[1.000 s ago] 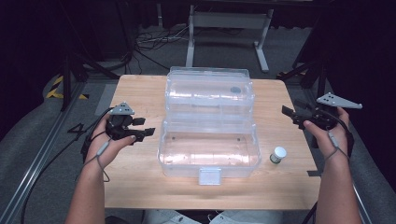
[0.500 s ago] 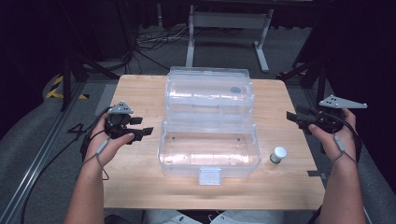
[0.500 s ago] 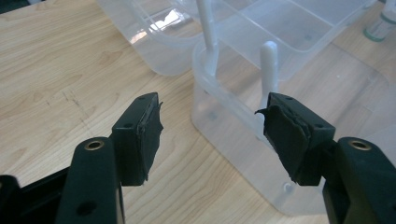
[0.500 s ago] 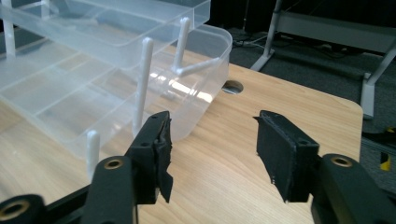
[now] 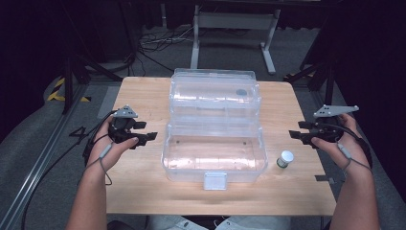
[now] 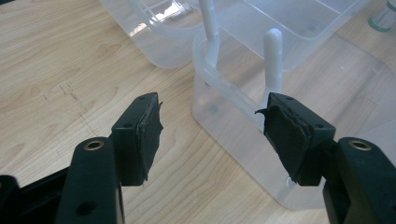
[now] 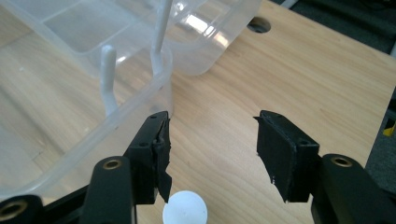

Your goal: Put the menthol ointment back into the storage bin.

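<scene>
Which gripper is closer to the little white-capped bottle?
The right gripper. It hangs open just above and beside the little bottle near the table's right edge. The left gripper is far off, across the clear box.

Table (image 5: 143, 96): light wooden top, squarish, seen from above; grain runs across its width.
Cable hole (image 7: 258, 25): round opening in the tabletop near a far corner, behind the box.
Clear plastic box (image 5: 214, 153): rests at the middle of the table, opened out, its two transparent halves one behind the other; a white latch faces the near edge.
Small bottle (image 5: 285, 158): white cap, upright on the wood just right of the box's near half, apart from its wall.
Floor (image 5: 38, 143): grey, around the table.
</scene>
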A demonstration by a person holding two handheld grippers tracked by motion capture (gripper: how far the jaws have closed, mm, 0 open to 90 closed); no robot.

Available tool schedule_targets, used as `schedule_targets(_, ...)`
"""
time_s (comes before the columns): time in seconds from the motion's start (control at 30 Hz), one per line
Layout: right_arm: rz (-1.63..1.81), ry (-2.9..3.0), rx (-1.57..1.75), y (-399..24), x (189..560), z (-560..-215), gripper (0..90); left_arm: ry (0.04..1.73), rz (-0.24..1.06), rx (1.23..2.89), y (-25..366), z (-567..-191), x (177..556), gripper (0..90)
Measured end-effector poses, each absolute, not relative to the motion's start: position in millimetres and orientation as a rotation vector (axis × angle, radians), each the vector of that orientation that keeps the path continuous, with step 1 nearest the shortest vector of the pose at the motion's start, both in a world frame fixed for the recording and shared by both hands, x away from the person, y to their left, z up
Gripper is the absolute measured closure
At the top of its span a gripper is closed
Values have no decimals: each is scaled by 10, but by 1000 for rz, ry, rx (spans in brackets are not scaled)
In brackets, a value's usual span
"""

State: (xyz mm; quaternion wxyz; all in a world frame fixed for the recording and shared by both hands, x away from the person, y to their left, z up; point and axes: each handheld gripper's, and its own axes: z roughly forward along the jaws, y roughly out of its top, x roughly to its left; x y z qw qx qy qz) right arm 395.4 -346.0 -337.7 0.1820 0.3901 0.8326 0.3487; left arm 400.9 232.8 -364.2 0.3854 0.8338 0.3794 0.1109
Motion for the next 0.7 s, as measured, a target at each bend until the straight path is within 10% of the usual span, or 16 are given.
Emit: schedule_targets(0.7, 786, 2574, 1117, -3382, 3990, -3606, 442, 972, 276, 2141, 2334, -3660, 4012, 368)
